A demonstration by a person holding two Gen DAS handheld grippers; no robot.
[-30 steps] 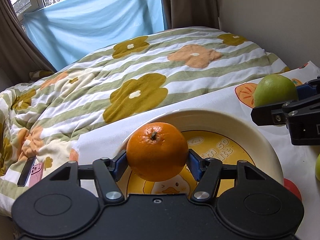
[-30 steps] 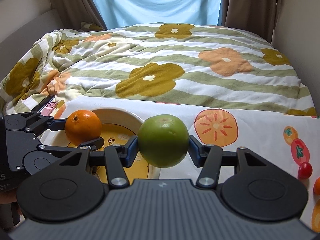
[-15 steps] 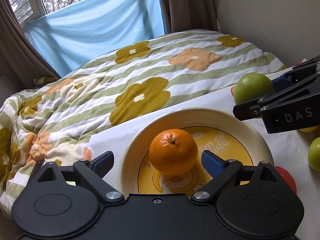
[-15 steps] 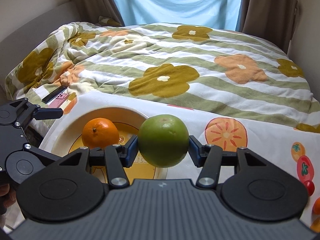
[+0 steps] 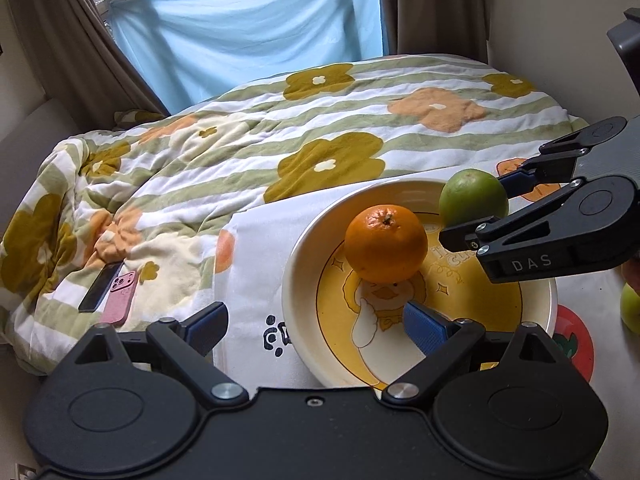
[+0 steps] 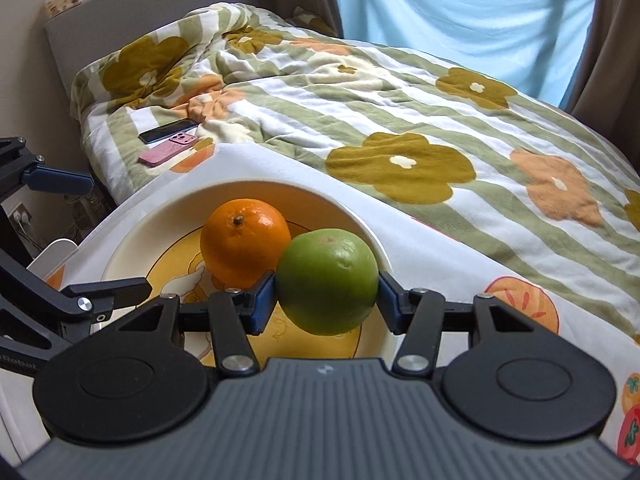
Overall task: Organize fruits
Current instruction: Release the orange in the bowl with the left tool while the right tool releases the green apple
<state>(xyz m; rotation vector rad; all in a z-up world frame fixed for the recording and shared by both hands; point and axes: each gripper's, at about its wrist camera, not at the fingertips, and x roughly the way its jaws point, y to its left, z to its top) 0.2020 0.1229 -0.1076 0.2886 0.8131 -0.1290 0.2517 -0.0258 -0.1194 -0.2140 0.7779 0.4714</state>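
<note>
Plate [image 5: 304,276] as landmark: an orange [image 5: 386,243] sits upright at its centre, stem dimple up, skin glossy and unmarked. Right claw [image 6: 327,294] pinches a green fruit [image 6: 327,282] between its blue pads, held over the plate's far-right rim, just beside the orange and seemingly not touching it. The green fruit is round and matt, with a pale scuffed patch near its top. Left claw [image 5: 316,326] stands spread and empty at the plate's near edge, clear of the orange; one pad reaches over the plate.

Risks, as judged from this position:
- The green fruit hangs over the rim rather than the well, so a release here could glance off the sloped wall and roll out onto the cloth [image 5: 256,264].
- Lowering it close to the orange could nudge that fruit, which rests freely and would roll.
- Both claws crowd the plate; the right one passing inward could strike the left claw.
</note>
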